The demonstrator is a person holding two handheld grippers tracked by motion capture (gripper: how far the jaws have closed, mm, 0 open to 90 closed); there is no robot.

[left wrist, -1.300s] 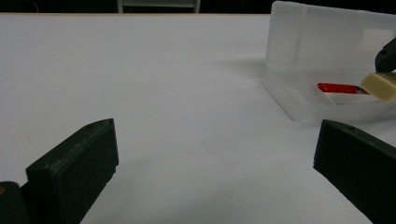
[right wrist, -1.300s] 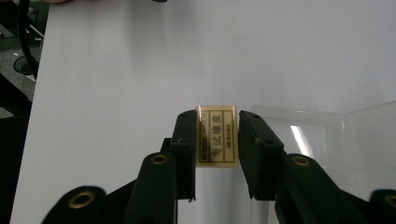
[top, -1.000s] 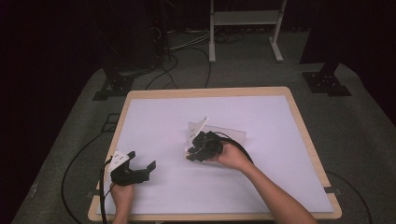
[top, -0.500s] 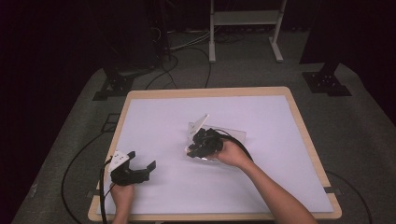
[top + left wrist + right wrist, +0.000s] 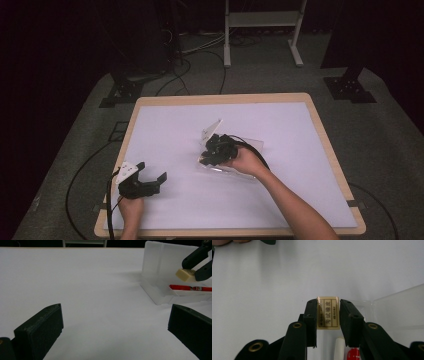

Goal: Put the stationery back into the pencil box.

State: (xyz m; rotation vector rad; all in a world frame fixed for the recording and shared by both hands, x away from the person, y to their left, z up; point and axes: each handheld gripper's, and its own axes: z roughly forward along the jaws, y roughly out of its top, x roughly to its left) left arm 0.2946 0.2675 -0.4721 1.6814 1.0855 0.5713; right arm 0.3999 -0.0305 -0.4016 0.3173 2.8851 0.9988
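The worktop (image 5: 165, 130) is a wide white sheet framed by a pale wooden edge, standing on grey carpet with black cables trailing across the floor behind it; near its middle lies a clear plastic pencil case (image 5: 252, 146), its lid (image 5: 162, 262) standing upright in the left gripper view and its shallow tray open beside it; the right gripper (image 5: 212, 152), held in the person's right hand (image 5: 245, 161), hangs over this case with its jaws drawn in narrow and clamped on a cream eraser (image 5: 328, 313), pressing on its two sides so that the printed label faces the right gripper view's camera; in the left gripper view the same eraser (image 5: 186, 274) sits between the two black jaw tips just above the tray, clear of its floor; the left gripper (image 5: 149, 176) rests near the worktop's front left corner in the person's left hand (image 5: 131, 207), well apart from the case, its jaws spread wide with nothing between them but bare white surface; inside the tray lies a red pen (image 5: 190, 287), flat along the bottom, below the eraser; a white stick-like item (image 5: 339, 350) lies beside the red one in the right gripper view, too hidden by the jaws to name
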